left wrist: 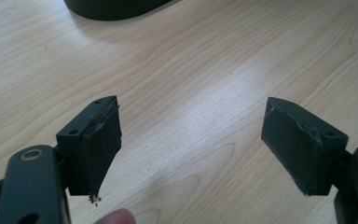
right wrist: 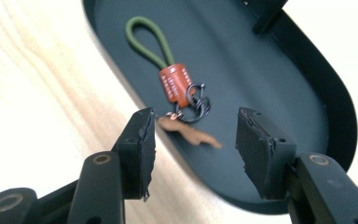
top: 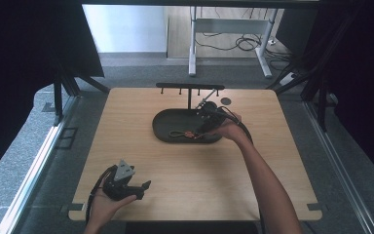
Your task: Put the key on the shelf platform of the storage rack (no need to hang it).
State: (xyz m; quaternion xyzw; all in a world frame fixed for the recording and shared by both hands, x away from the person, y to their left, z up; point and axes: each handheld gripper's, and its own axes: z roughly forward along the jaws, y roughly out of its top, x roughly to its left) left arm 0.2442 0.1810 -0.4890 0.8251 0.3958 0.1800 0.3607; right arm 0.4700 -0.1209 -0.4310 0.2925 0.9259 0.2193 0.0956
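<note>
A keychain (right wrist: pixel 179 93) lies in the black oval tray (right wrist: pixel 270 60): a green cord loop, an orange tag, dark rings and a small copper key. From above, the keychain (top: pixel 184 134) is near the front of the tray (top: pixel 164 122). My right gripper (right wrist: pixel 195 140) hovers open just over the key end, jaws either side of it, not touching; in the high view the right gripper (top: pixel 205 124) is over the tray's right half. My left gripper (left wrist: pixel 191 140) is open over bare wood, and in the high view the left gripper (top: pixel 143 187) rests near the table's front left edge.
A black hook rack (top: pixel 190 87) on a post rises from the tray's far side. A small dark disc (top: pixel 226 101) lies on the wooden table (top: pixel 272 170) behind the tray. A white desk frame and cables stand on the floor beyond.
</note>
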